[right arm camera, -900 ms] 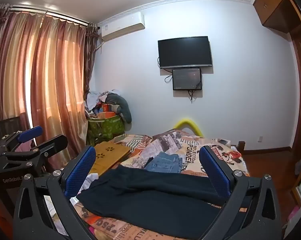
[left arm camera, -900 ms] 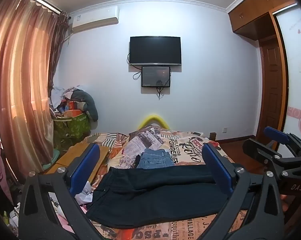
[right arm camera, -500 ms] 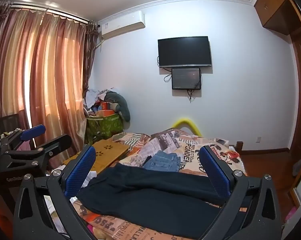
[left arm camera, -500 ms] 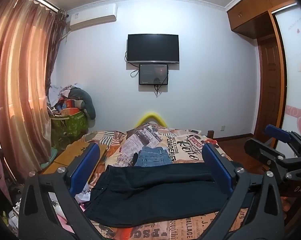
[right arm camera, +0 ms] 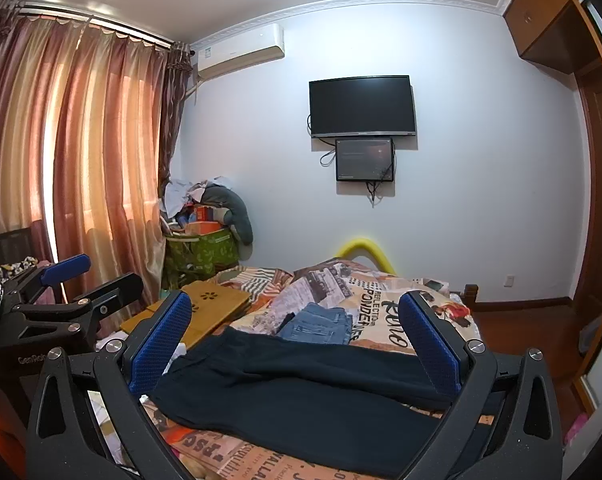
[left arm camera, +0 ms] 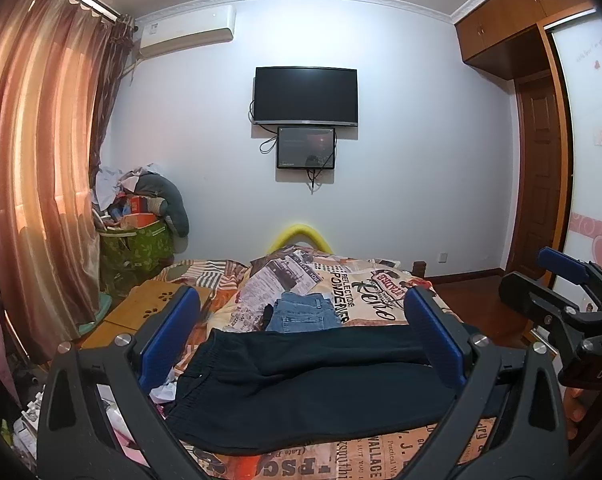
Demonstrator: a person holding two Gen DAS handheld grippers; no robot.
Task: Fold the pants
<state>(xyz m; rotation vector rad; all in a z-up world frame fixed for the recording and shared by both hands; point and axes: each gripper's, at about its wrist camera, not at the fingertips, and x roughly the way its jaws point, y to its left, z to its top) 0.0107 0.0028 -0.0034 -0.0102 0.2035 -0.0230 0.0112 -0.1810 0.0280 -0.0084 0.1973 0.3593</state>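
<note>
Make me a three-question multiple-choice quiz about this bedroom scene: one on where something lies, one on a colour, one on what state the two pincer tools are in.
1. Where do the folded blue jeans lie?
A. on the bed, beyond the dark pants
B. on the floor
C. in the green basket

2. What colour are the pads on the gripper fingers?
A. red
B. blue
C. white

3. How do both grippers stand?
A. clamped on the pants
B. holding the jeans
C. open, holding nothing

Answers: 1 A, the blue jeans sit past the dark pants on the bed. 2 B, the pads are blue. 3 C, the left gripper and right gripper gape wide above the cloth.
</note>
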